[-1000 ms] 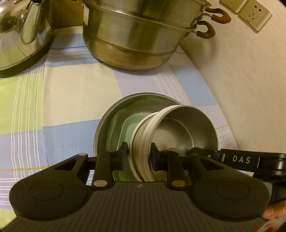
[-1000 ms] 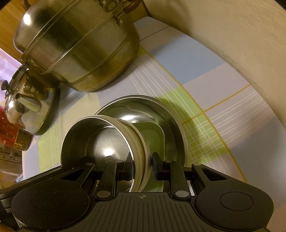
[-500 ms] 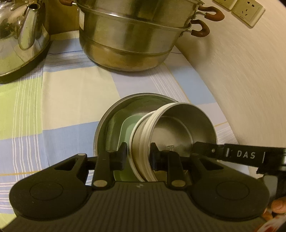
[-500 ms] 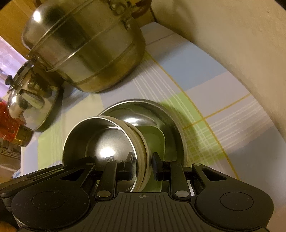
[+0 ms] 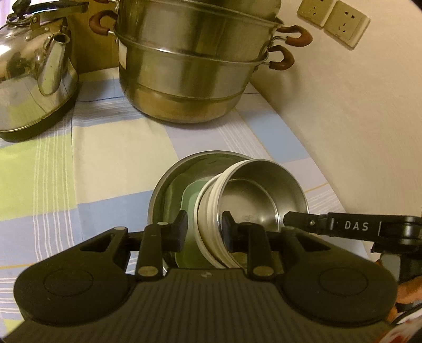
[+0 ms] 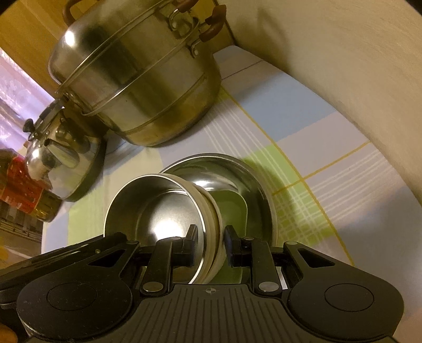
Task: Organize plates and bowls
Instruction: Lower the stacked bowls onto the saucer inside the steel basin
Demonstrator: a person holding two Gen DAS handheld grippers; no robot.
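Note:
A steel-lined bowl with a ribbed white outside (image 5: 263,190) (image 6: 158,208) is held tilted above a large steel plate (image 5: 168,179) (image 6: 253,174) that carries a pale green square dish (image 5: 188,195) (image 6: 232,208). My left gripper (image 5: 204,229) is shut on the bowl's rim, one finger inside and one outside. My right gripper (image 6: 211,245) is shut on the opposite rim in the same way; its body shows in the left wrist view (image 5: 353,227).
A large two-tier steel steamer pot (image 5: 195,60) (image 6: 137,79) stands behind the plate. A steel kettle (image 5: 34,74) (image 6: 60,155) is at the far left. The wall (image 5: 356,118) runs close on the right, with sockets (image 5: 332,18). A checked tablecloth (image 5: 110,147) covers the table.
Both grippers have lifted the bowl and drawn back a little; the steamer pot and kettle show lower and more fully in view. The grip on the bowl is unchanged.

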